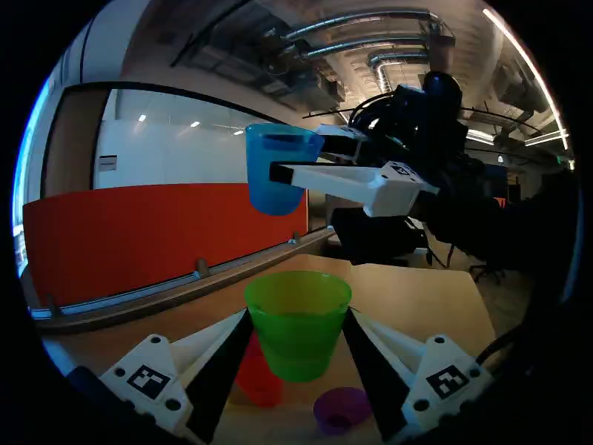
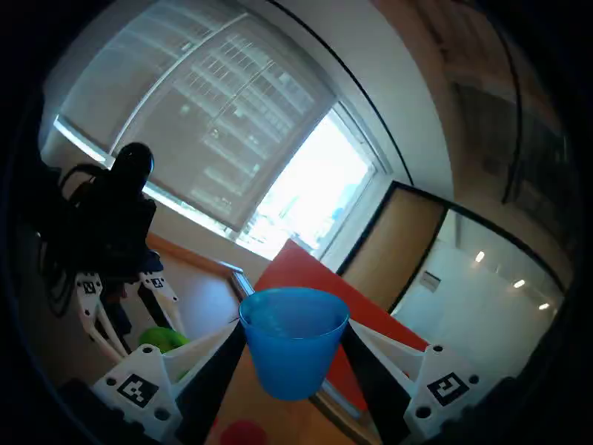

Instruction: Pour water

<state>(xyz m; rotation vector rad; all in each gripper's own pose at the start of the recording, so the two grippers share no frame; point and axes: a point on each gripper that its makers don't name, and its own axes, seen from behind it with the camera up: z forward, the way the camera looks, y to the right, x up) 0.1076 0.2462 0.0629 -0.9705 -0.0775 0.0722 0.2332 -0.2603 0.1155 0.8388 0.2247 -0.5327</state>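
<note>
In the left gripper view a green cup (image 1: 298, 322) sits upright between my left gripper's (image 1: 298, 334) two fingers, which press on its sides. Above it the right gripper (image 1: 276, 165) holds a blue cup (image 1: 276, 178) in the air, roughly upright. In the right gripper view that blue cup (image 2: 293, 350) is clamped between my right gripper's (image 2: 293, 348) fingers, tilted with the scene. The left gripper (image 2: 126, 315) shows farther off at lower left with the green cup (image 2: 164, 339) partly visible in it.
A wooden table (image 1: 415, 297) lies below, bordered by an orange partition (image 1: 148, 237). A red cup (image 1: 256, 374) and a small purple cup (image 1: 341, 408) stand on the table under the green cup. The red cup's rim (image 2: 243, 432) shows at the bottom of the right gripper view.
</note>
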